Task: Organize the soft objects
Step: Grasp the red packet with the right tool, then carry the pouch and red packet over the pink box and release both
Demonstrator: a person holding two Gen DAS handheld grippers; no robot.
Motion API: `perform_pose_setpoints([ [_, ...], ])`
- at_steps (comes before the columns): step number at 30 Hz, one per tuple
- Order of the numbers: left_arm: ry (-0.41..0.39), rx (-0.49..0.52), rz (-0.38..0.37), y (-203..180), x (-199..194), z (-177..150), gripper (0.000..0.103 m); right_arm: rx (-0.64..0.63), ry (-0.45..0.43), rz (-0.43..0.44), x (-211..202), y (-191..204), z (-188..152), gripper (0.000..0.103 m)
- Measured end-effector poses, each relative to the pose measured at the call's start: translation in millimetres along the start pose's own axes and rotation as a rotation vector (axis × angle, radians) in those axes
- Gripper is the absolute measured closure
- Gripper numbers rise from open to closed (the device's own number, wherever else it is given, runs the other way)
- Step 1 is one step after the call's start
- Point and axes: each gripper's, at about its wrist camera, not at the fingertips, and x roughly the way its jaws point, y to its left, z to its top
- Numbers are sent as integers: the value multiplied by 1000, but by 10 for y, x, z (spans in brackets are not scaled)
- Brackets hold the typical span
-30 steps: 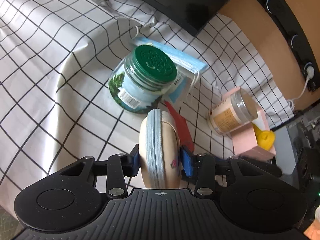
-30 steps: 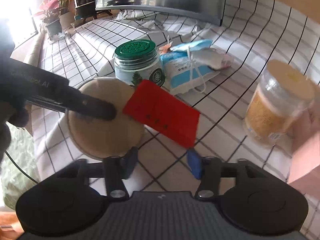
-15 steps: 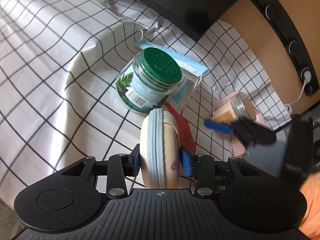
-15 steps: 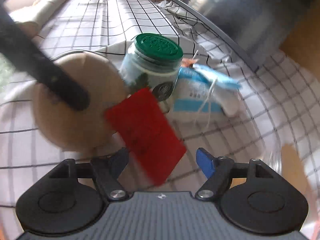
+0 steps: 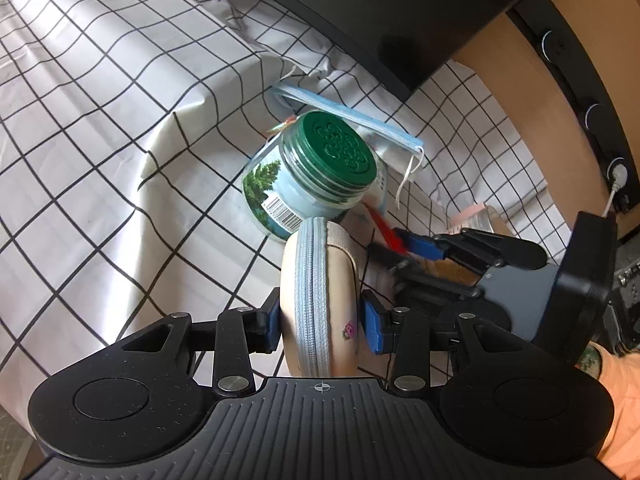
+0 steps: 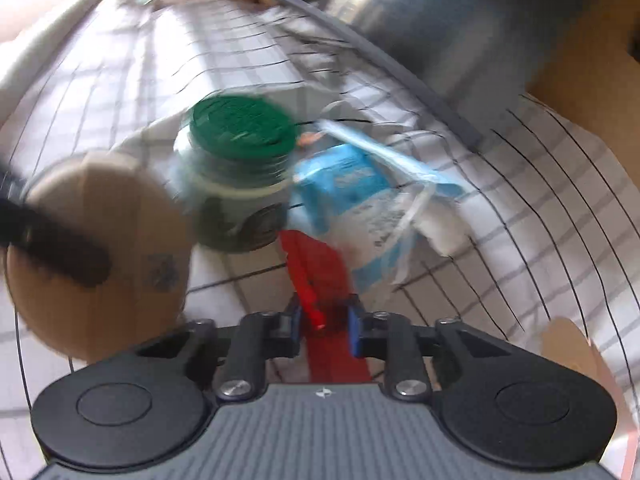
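Note:
My left gripper [image 5: 322, 326] is shut on a round beige zip pouch [image 5: 320, 296], held on edge above the checked cloth; it also shows in the right wrist view [image 6: 100, 252]. My right gripper [image 6: 324, 330] has closed on a red envelope [image 6: 320, 276], which buckles between the pads. In the left wrist view the right gripper [image 5: 404, 240] pinches the red envelope [image 5: 386, 228] just right of the pouch. A blue pack of face masks [image 6: 352, 188] lies behind the envelope. The right wrist view is blurred.
A glass jar with a green lid [image 5: 316, 176] stands just beyond the pouch, also in the right wrist view [image 6: 236, 172]. A second jar with tan contents [image 5: 476, 240] sits behind the right gripper. A dark monitor [image 5: 400, 12] lines the back. Checked cloth [image 5: 100, 140] covers the table.
My right gripper moved in from the right and shut on the red envelope, lifting and creasing it. My left gripper kept hold of the pouch and drew back slightly.

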Motion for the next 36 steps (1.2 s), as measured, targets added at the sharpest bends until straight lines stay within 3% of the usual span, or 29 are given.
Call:
perform_pose_setpoints([
  [1, 0, 4, 5, -14, -1, 3, 59, 41, -3, 3, -51, -57, 33, 96],
  [5, -27, -3, 28, -24, -50, 5, 59, 183, 13, 71, -234, -299, 160, 98],
  [9, -57, 0, 29, -45, -144, 17, 60, 225, 10, 93, -392, -397, 246, 98],
  [15, -123, 59, -25, -310, -417, 134, 60, 220, -83, 75, -829, -524, 481, 98],
  [21, -207, 140, -31, -672, -619, 536, 60, 221, -213, 4, -1429, -794, 735, 98],
  [26, -243, 224, -72, -1097, -658, 826, 60, 272, -287, -70, -1899, -1183, 694, 98],
  [32, -197, 365, -165, -1764, -371, 973, 59, 364, -294, -168, -2290, -1695, 408, 98],
  [36, -112, 430, -243, -2277, -8, 978, 59, 412, -269, -255, -2433, -1990, 159, 98],
])
